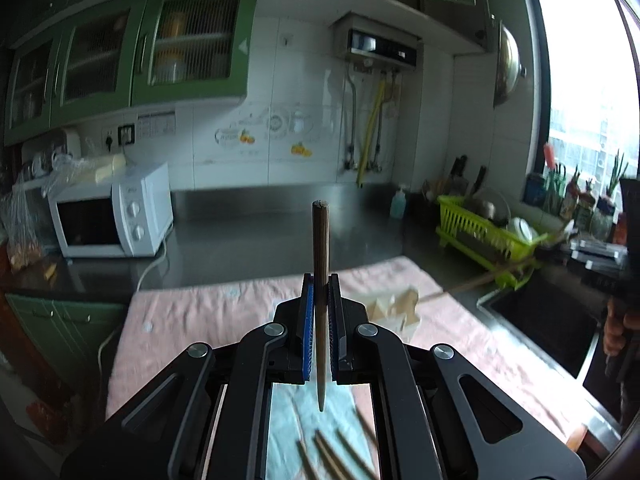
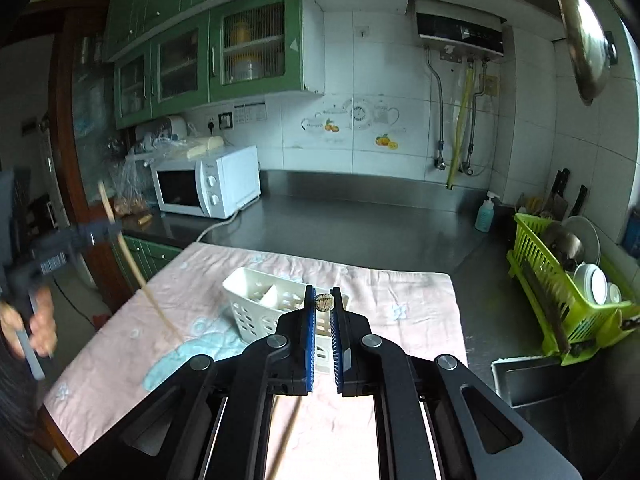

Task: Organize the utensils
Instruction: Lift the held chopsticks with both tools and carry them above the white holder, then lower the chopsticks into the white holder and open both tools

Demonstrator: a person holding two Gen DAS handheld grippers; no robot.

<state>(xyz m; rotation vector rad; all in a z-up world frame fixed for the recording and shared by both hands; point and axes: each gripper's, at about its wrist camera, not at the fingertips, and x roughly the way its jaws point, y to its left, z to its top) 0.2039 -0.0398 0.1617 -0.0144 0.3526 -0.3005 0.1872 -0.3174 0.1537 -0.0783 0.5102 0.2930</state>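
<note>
A steel kitchen bench [image 2: 360,220] carries a pink cloth [image 2: 380,292] and a white caddy [image 2: 256,296]. The left tool [image 1: 321,300] clamps one chopstick [image 1: 321,272] upright, blunt end up. The right tool [image 2: 324,304] grips another chopstick [image 2: 324,302], lengthwise toward the camera, above the cloth.
</note>
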